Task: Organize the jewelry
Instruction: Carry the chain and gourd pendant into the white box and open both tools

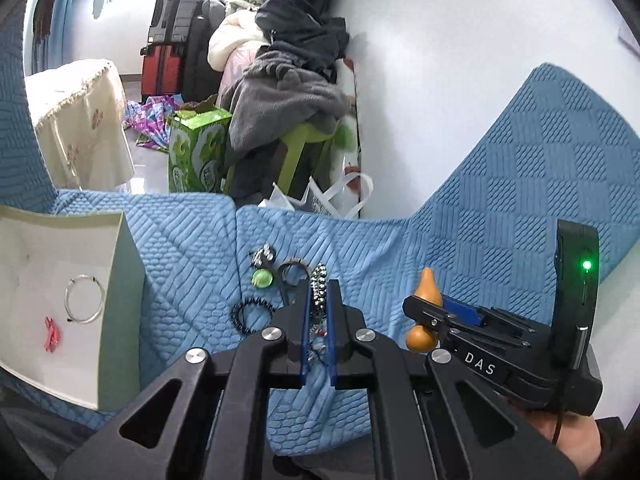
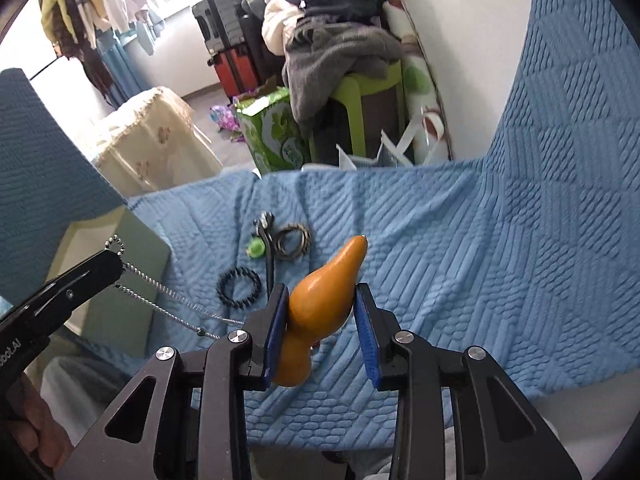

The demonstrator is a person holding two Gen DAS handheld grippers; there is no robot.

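Item, nearest: left gripper (image 1: 318, 320), jaws drawn close together and pinching a silver beaded chain (image 2: 160, 296); in the right wrist view the chain hangs from the jaw tips and trails toward 4 o'clock, ending behind the right gripper's near finger. Item: right gripper (image 2: 320, 340), jaws part-open around an orange gourd-shaped pendant (image 2: 320, 300); the left pad touches it, the right pad stands just beside it, so whether it is truly gripped cannot be told. The pendant is glossy, bulbous at the base, with its long axis running toward 1 o'clock, narrow tip farthest out. Judged: chain and pendant may be one piece held by both grippers. Item, farther, on the blue quilted sofa cover (image 2: 440, 260): black beaded bracelet (image 2: 239, 285), dark twisted ring (image 2: 294, 242), green bead (image 2: 256, 248), small metal cluster (image 1: 264, 257). Item, at 9 o'clock of the left gripper: open white box (image 1: 116, 280), holding a silver bangle (image 1: 85, 299) and a pink trinket (image 1: 52, 334); judged the destination, nearer the left gripper.
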